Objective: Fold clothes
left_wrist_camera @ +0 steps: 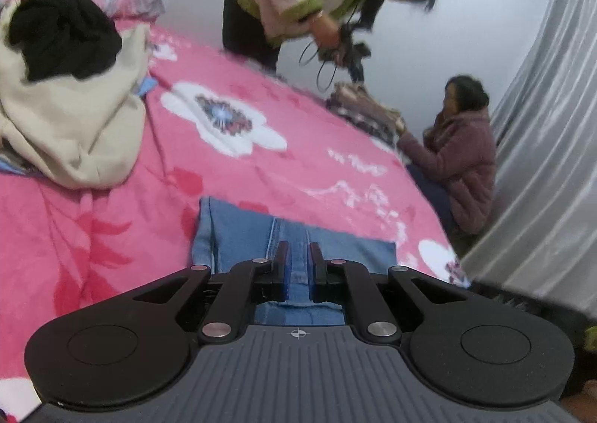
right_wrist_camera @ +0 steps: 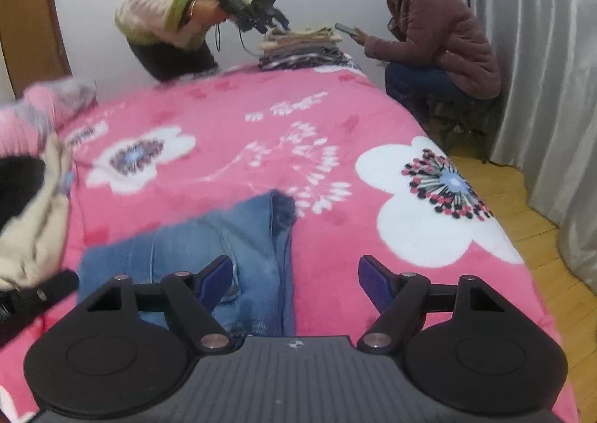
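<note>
Blue jeans [left_wrist_camera: 231, 232] lie on the pink floral bedspread [left_wrist_camera: 283, 176], close under both grippers. In the left wrist view my left gripper [left_wrist_camera: 298, 255] is shut on the jeans, a strip of denim with a seam pinched between its narrow jaws. In the right wrist view the jeans [right_wrist_camera: 194, 240] lie folded, with a darker end [right_wrist_camera: 283, 214] pointing away. My right gripper [right_wrist_camera: 295, 266] stands open above them. Its left finger [right_wrist_camera: 218, 279] hangs over the denim and its right finger [right_wrist_camera: 373, 281] over bare bedspread [right_wrist_camera: 335, 236]. Nothing sits between its pads.
A cream garment [left_wrist_camera: 74, 124] with a black one [left_wrist_camera: 63, 34] on top is heaped at the left. A stack of folded clothes [right_wrist_camera: 298, 49] sits at the far edge. One person [right_wrist_camera: 168, 5] bends over it holding grippers, another [right_wrist_camera: 440, 38] crouches by the grey curtain [right_wrist_camera: 530, 49]. Wood floor [right_wrist_camera: 541, 236] runs along the right.
</note>
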A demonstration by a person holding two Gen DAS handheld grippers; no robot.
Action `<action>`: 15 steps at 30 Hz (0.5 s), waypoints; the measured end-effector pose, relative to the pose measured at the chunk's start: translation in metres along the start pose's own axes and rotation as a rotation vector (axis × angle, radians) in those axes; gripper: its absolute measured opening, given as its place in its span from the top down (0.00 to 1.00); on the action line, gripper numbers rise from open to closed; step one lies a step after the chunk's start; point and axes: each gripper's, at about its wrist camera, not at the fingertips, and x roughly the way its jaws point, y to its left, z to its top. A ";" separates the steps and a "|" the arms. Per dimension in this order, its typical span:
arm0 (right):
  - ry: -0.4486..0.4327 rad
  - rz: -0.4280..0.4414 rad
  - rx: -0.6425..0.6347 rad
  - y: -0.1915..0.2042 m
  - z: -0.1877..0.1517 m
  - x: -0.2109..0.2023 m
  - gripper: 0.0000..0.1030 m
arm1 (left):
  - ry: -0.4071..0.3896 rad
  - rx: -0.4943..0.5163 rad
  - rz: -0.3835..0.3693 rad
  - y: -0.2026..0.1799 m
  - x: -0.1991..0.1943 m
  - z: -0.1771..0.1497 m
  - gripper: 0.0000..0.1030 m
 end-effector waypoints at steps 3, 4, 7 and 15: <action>0.032 0.023 0.009 -0.001 -0.006 0.015 0.25 | 0.141 -0.064 0.045 0.012 0.026 -0.002 0.93; 0.052 0.024 0.006 0.001 -0.013 0.025 0.25 | 0.194 -0.099 0.046 0.018 0.035 -0.002 0.92; 0.112 0.027 -0.004 0.005 -0.032 0.055 0.16 | 0.209 -0.116 0.029 0.024 0.043 -0.001 0.90; 0.091 0.020 -0.017 0.007 -0.039 0.065 0.10 | 0.128 0.095 0.104 -0.002 0.060 -0.011 0.89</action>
